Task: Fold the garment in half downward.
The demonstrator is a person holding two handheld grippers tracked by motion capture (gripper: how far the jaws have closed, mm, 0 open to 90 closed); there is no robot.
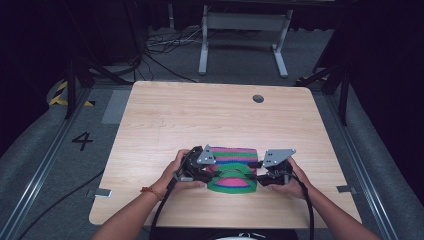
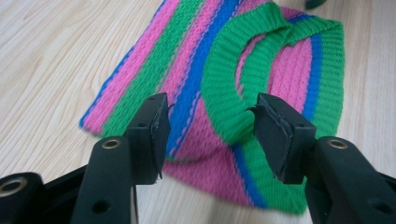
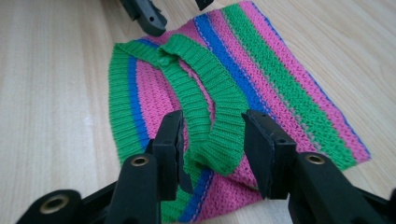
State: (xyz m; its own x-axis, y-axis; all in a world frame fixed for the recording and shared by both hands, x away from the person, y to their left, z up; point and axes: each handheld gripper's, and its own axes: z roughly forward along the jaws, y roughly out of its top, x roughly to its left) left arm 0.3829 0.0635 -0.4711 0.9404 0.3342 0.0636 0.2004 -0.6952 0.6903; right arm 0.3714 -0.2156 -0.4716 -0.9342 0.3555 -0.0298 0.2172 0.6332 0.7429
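A striped knitted garment [image 1: 231, 156] in pink, green and blue lies flat on the wooden table [image 1: 200, 120], near its front edge. Its green ribbed band [image 2: 224, 79] is folded over on top. My left gripper [image 1: 211, 173] is at the garment's left end and my right gripper [image 1: 258, 176] at its right end. In the left gripper view the jaws [image 2: 210, 114] stand apart over the band, and the pads do not press on it. In the right gripper view the jaws [image 3: 212, 128] straddle the ribbed band [image 3: 210, 116] with gaps on both sides. The left gripper's jaw tips [image 3: 147, 16] show at the far end.
A round dark grommet [image 1: 258, 98] sits in the table's far right part. Behind the table stands a white desk frame [image 1: 245, 22] with cables on the floor. Bare wood extends beyond the garment and to both sides.
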